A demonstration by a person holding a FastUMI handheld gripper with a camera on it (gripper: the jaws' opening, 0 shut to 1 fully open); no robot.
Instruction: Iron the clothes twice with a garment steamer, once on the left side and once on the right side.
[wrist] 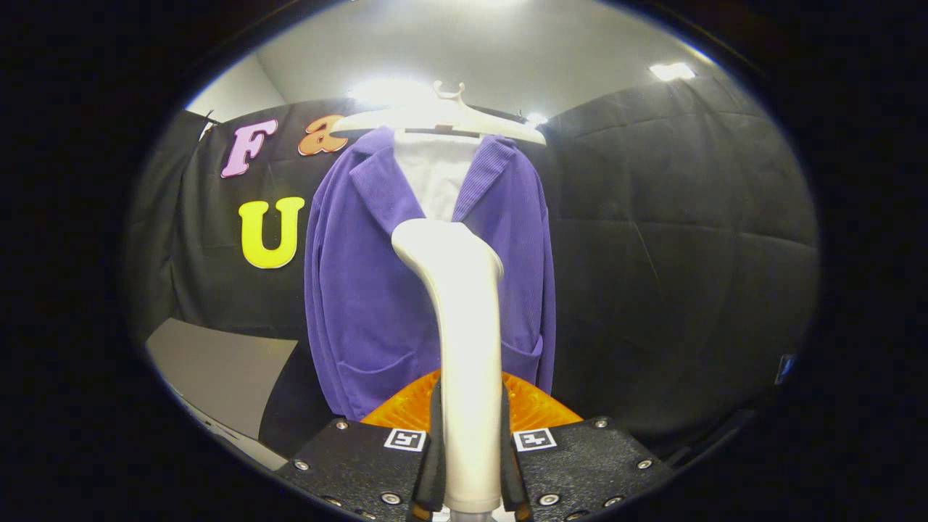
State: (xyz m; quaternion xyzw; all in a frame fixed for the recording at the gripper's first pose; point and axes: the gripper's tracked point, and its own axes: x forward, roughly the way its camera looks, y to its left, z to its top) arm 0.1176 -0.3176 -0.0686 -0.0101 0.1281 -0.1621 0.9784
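A purple corduroy jacket (370, 290) over a white inner garment (435, 181) hangs on a white hanger (442, 116) against the black booth wall. My gripper (471, 449) is shut on the white handle of the garment steamer (467, 326), both fingers (362, 464) pressing its sides. The steamer rises upright from between the fingers. Its head sits in front of the jacket's middle, just below the collar opening. Whether the head touches the cloth I cannot tell.
A grey panel (217, 370) leans low to the left of the jacket. An orange ribbed part (529, 406) shows just behind the fingers. Black quilted wall (674, 254) spreads to the right of the jacket.
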